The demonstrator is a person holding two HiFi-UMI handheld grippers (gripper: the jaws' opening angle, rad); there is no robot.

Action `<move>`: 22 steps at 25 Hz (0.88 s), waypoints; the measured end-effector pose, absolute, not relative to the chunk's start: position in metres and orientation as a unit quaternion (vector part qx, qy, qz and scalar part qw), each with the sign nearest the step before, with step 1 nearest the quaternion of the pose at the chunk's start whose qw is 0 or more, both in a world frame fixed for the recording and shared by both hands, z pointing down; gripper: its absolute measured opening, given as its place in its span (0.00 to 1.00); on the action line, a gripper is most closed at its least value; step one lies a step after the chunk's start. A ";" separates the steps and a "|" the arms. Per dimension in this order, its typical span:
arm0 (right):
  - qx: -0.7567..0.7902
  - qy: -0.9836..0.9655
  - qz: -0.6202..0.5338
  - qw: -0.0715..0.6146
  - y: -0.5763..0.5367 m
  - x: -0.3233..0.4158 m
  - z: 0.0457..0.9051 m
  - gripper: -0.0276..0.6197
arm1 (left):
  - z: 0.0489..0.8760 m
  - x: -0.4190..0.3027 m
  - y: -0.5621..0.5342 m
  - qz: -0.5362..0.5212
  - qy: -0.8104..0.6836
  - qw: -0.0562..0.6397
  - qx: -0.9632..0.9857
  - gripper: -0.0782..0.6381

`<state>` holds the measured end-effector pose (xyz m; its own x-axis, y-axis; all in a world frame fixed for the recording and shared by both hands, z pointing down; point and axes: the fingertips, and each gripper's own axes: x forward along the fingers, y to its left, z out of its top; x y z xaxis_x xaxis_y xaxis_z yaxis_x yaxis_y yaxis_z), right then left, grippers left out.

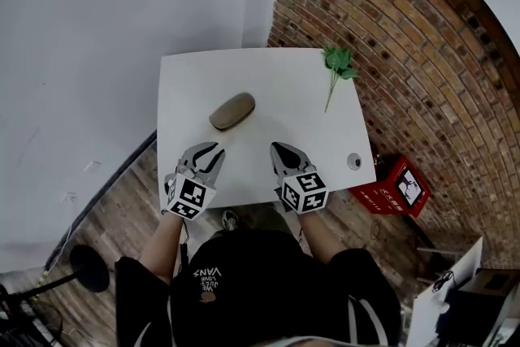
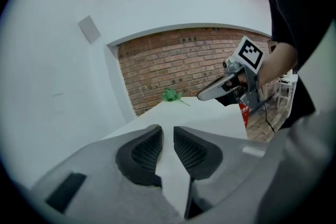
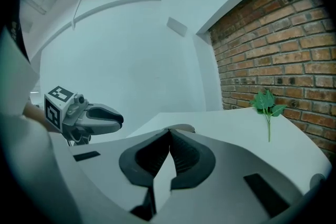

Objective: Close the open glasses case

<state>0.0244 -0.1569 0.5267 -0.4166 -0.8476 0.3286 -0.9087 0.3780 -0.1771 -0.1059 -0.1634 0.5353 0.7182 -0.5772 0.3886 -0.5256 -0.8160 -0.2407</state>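
Glasses case [image 1: 232, 110] closed on table [image 1: 276, 77], 2 grippers clear of it.
Left gripper [image 1: 214, 150] jaws slightly apart, empty; right gripper [image 1: 278, 148] jaws together, empty.

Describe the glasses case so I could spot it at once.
Find the white table in the corner where the plain wall meets the brick wall. Left of the table's middle lies the case, shut. It is a brownish oval like a smooth pebble, unlike the thin green sprig at the far right corner.
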 end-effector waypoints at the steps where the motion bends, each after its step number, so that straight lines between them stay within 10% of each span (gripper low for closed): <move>1: 0.529 -0.828 0.165 0.090 -0.154 0.025 0.525 0.05 | 0.532 -0.108 -0.160 -0.222 0.307 0.054 -0.924 0.19; 22: 0.401 -0.899 0.138 0.108 -0.065 0.056 0.510 0.04 | 0.529 -0.080 -0.046 -0.201 0.439 -0.008 -0.875 0.12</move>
<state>0.0558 -0.0651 0.5102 -0.6557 -0.6910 0.3044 -0.7504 0.6410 -0.1612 -0.0801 -0.0461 0.5286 0.5328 -0.7663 0.3590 -0.7725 -0.6137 -0.1635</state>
